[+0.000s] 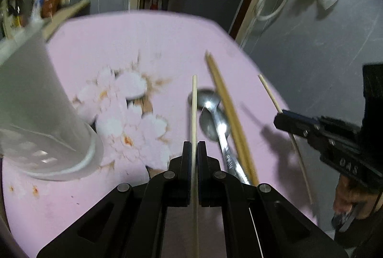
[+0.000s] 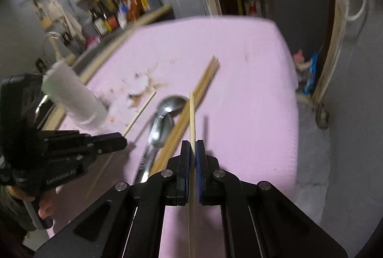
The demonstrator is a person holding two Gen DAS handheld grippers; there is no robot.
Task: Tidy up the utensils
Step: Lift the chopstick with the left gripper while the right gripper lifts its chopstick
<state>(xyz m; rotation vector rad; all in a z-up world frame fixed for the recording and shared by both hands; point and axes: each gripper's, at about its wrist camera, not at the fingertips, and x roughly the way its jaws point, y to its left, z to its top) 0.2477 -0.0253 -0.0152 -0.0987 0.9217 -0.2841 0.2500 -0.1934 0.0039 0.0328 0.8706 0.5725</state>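
Grey walls and a cluttered bottle shelf (image 2: pixel 115 7) frame a pink flower-printed table (image 1: pixel 148 42). On its left side stands a white perforated utensil holder (image 1: pixel 40 114), the likely destination for the utensils. Toward the middle lie a bundle of tan chopsticks (image 1: pixel 227 114) and two metal spoons (image 1: pixel 211 114), the chopsticks resting across the spoon handles.

Each claw is pinched narrow on a single pale stick. The left gripper (image 1: pixel 194 146) clamps one chopstick (image 1: pixel 194 102) that runs forward between its jaws, above the tabletop. The right gripper (image 2: pixel 193 145) clamps another chopstick (image 2: pixel 192 114) the same way.

Both sticks are thin and held partway along their length, so either could pivot or slide out if tilted steeply toward the holder. A long stick could also catch the holder's rim and tip it.

Markings on the spoon handle and on the bottle labels are too blurred to read.
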